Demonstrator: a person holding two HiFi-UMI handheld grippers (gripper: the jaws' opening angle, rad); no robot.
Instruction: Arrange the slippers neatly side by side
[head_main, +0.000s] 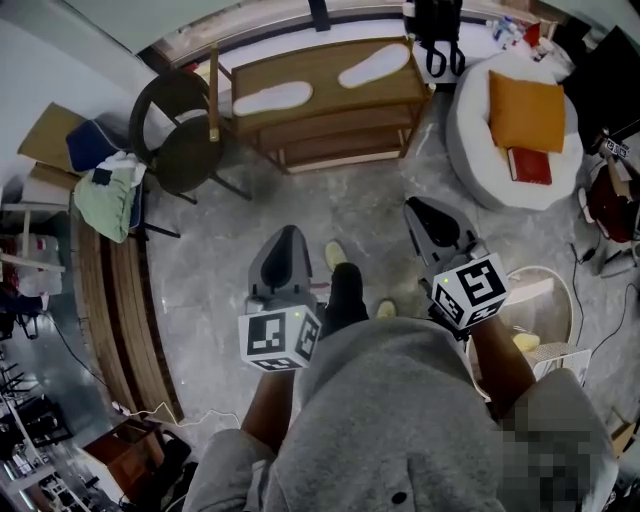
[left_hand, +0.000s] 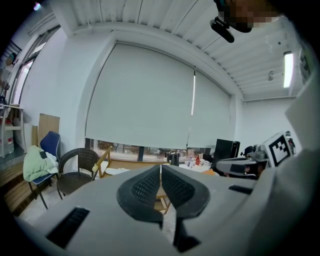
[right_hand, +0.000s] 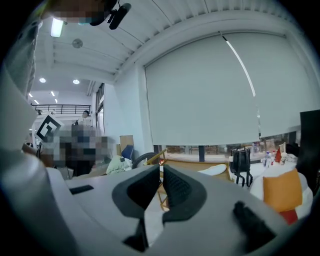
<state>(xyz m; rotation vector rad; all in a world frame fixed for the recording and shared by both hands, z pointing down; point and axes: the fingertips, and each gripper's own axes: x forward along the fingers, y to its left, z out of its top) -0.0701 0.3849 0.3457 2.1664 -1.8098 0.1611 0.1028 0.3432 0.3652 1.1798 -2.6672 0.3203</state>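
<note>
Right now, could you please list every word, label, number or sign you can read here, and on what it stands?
None can be read.
The black-and-white square markers on the left gripper's cube and the right gripper's cube are patterns, not letters.
Any print on the flat red book is too small to read.

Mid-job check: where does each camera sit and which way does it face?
Head view: on the person's head, looking steeply down at the wooden rack bearing two white slippers; torso, forearms, left gripper and right gripper show.
Left gripper view: rides the left gripper, facing the rack and window along its shut jaws.
Right gripper view: rides the right gripper, same direction; jaws shut too.
Shared: both gripper views catch the wicker chair and rack.
</note>
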